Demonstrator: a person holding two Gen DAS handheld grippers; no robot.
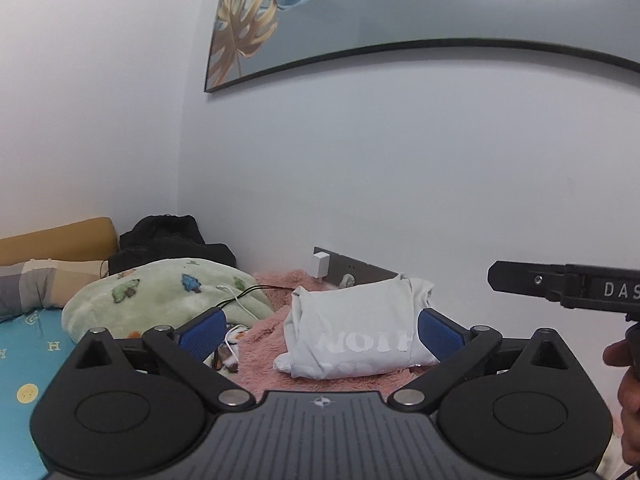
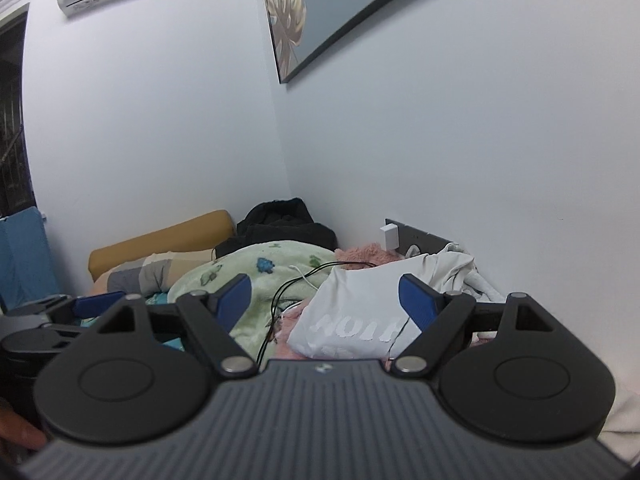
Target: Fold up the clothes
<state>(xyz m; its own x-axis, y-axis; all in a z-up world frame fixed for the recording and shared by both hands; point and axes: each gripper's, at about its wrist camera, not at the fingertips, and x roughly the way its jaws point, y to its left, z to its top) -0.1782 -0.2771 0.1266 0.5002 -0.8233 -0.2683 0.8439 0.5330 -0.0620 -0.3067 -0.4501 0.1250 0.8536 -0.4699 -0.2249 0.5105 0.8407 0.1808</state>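
Two cables (image 2: 280, 304) cross the green blanket (image 2: 256, 276) — beside the folded shirt (image 2: 360, 312).

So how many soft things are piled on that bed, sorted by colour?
White: 1, the folded shirt
Green: 1, the patterned blanket
Black: 1, the clothes heap
Pink: 1, the fuzzy cover
Mustard: 1, the cushion
Total: 5

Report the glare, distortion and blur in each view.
Left wrist view: ceiling-light glare on the framed picture, whose frame bows from fisheye; the white shirt is sharp. Right wrist view: no glare, curved wall corner, soft near claw body.
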